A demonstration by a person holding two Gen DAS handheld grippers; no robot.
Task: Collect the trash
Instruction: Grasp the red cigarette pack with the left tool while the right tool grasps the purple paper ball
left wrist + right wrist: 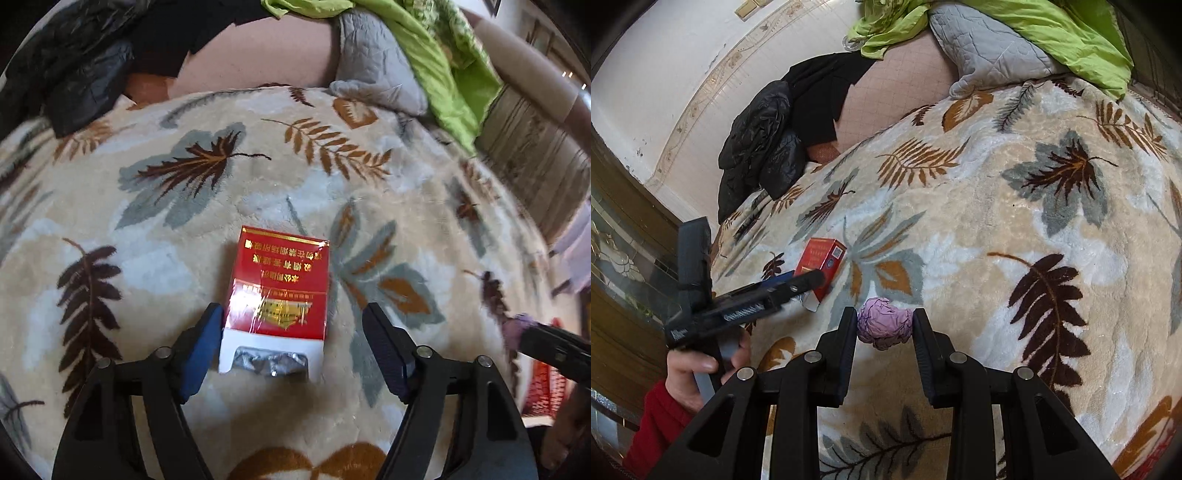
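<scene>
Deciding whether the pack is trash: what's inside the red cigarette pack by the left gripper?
The red cigarette pack lies open-ended toward the left gripper; crumpled silver foil shows in its opening. Whether cigarettes remain beneath the foil is hidden.

An opened red cigarette pack [277,291] and crumpled purple paper ball [884,326] lie on the blanket.

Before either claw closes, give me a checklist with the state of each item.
1. Cigarette pack sits between the left claw fingers: ok.
2. Left claw open wide enough for the pack: ok.
3. Purple paper ball sits between the right claw fingers: ok.
4. Right claw firmly gripping the ball: cannot tell.
5. Blanket fabric clear of the left fingertips: cannot tell.
6. Trash bin in view: not ok.
</scene>
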